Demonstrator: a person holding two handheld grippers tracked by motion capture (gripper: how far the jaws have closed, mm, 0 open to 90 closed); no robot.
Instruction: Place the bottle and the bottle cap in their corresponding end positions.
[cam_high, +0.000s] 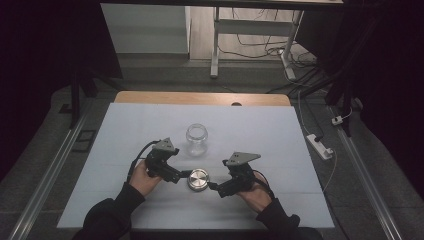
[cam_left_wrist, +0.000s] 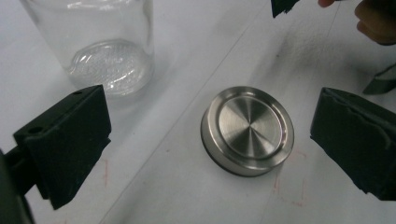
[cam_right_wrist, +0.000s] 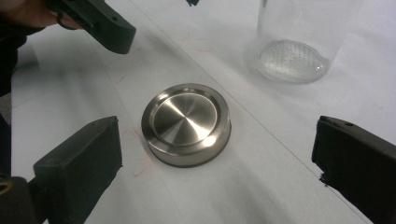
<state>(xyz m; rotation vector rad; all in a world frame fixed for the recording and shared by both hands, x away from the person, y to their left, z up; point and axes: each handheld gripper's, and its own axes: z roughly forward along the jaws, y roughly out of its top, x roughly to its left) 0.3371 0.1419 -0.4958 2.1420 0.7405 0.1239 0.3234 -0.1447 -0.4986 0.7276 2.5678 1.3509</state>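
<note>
The bench (cam_high: 150, 120) is carrying an open glass jar (cam_high: 196, 139) at its middle, and the metal lid (cam_high: 198, 179) is lying flat just nearer. The left tongs (cam_high: 186, 174) and right tongs (cam_high: 212, 185) are flanking it, both spread wide, gripping nothing. Capping the jar seems not yet begun.

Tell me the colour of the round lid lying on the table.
Silver brushed metal lid, clearest in the left gripper view.
</note>
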